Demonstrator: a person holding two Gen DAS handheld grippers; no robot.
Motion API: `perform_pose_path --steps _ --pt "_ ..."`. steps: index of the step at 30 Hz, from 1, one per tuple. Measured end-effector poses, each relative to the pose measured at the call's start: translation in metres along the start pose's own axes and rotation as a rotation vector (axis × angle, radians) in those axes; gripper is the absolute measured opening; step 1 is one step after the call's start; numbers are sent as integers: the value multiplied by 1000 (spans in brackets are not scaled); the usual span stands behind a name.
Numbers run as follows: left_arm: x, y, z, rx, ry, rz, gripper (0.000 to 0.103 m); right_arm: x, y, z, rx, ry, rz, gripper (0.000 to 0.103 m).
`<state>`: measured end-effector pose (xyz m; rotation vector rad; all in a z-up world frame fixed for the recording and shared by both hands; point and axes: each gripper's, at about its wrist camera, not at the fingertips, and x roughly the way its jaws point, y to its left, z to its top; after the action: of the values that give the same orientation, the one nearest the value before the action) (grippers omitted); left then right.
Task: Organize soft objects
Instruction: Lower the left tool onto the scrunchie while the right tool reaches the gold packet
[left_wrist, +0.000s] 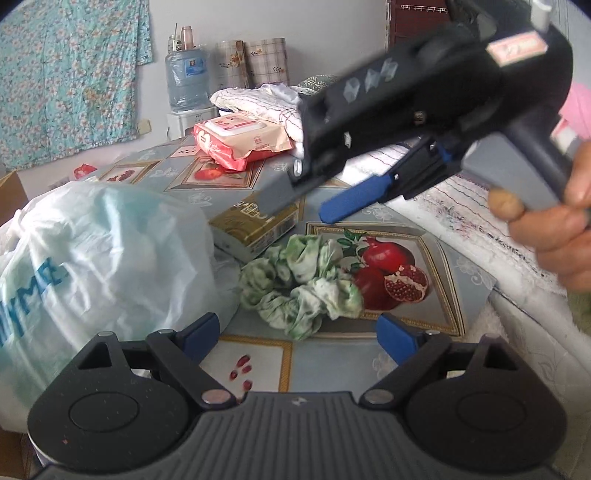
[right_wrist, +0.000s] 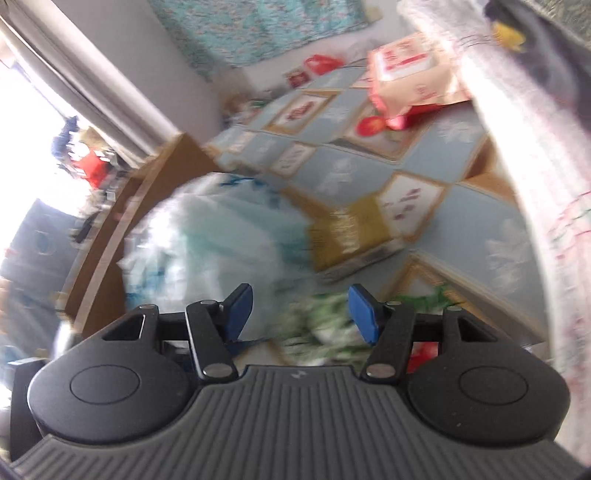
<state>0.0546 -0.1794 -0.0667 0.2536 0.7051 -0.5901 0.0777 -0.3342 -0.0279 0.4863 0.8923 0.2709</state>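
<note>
Item one, my left gripper (left_wrist: 299, 338): jaws spread wide and empty, hovering just short of the green-and-white scrunchie (left_wrist: 301, 286), which lies crumpled on the tablecloth (left_wrist: 328, 360) between the two blue pads, touching neither. Item two, my right gripper (right_wrist: 301, 312): jaws apart with nothing pressed between them; its own view is badly blurred, showing only a green smear of the scrunchie beyond the right pad. From the left camera I see that tool crossing the upper right, held in a hand (left_wrist: 554, 229), its blue finger (left_wrist: 354, 201) pointing down-left above the table. Item three, a white plastic bag (left_wrist: 107, 254) with blue lettering, bulging, near left, just beside the scrunchie. Item four, a gold box (left_wrist: 255, 229), flat, behind the scrunchie and against the bag. Item five, a pink pack of wipes (left_wrist: 240, 142), farther back. Item six, a folded white cloth (left_wrist: 258, 101), far centre, behind the wipes. Item seven, a water bottle (left_wrist: 186, 79) at the far wall.
</note>
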Motion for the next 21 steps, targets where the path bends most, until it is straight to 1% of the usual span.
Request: perform_pose_path --steps 3,5,8,10,12,13,14,15,16,17,18,20,21 --pt "8 -4 3 5 6 13 93 15 -6 -1 -14 21 -64 54" --pt "12 -5 5 4 8 15 92 23 -13 -4 -8 37 -72 50" --pt "18 -7 7 9 16 30 90 27 -25 -12 21 65 -43 44" --pt "23 -8 8 8 34 37 86 29 -27 -16 28 73 -24 40" --pt "27 -4 8 -8 54 37 79 28 -28 -16 37 81 -4 39" --pt "29 -2 8 -20 63 39 77 28 -28 -16 43 85 8 39" --pt "30 0 8 -32 64 36 73 27 -27 -15 41 87 17 41" --pt "31 2 8 -45 61 33 67 25 -26 -12 35 83 15 41" --pt "30 3 8 -53 60 33 64 23 -26 -9 32 76 4 43" --pt "29 5 8 -60 58 35 60 21 -25 -4 33 68 0 46" --pt "28 7 7 -68 55 40 52 19 -26 0 39 60 -1 49" --pt "26 11 6 -79 50 46 44 17 -28 11 62 48 -14 63" --pt "25 13 5 -86 49 43 40 18 -29 17 78 45 -17 65"
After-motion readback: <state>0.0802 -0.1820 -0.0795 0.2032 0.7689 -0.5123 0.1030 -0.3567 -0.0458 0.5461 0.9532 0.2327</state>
